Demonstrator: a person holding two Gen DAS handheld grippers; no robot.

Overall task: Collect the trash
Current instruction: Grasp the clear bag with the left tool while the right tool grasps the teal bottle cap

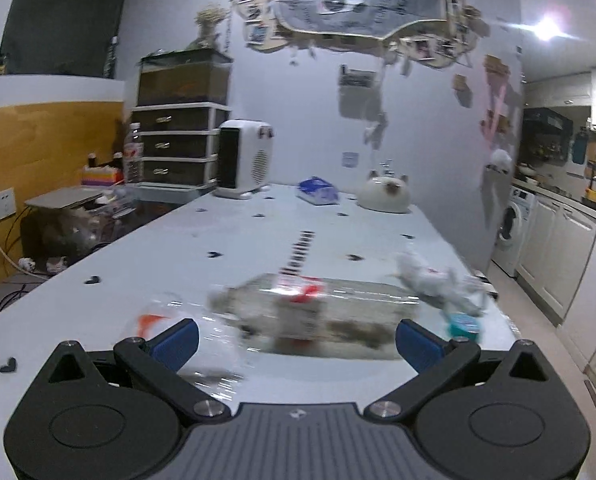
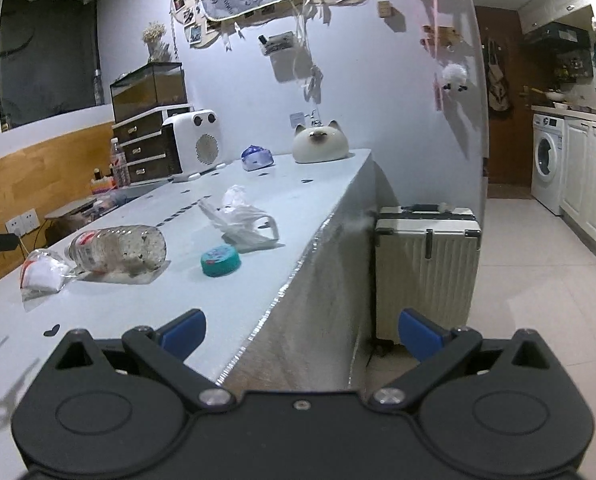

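Note:
A clear plastic bottle (image 1: 318, 314) (image 2: 117, 249) with a red-and-white label lies on its side on the pale table (image 1: 237, 240) (image 2: 145, 312). My left gripper (image 1: 295, 344) is open just in front of it, nothing between its blue pads. A clear wrapper with white contents (image 2: 41, 274) (image 1: 157, 320) lies by the bottle's neck. A teal lid (image 2: 220, 261) (image 1: 464, 324) and a crumpled white plastic bag (image 2: 243, 220) (image 1: 430, 280) lie beyond. My right gripper (image 2: 302, 334) is open over the table's right edge, away from the trash.
At the table's back stand a white heater (image 2: 195, 144), a blue tissue pack (image 2: 256, 157) and a cat-shaped white ornament (image 2: 319, 144). A white suitcase (image 2: 428, 268) stands on the floor right of the table. Drawers (image 1: 175, 148) sit at the left.

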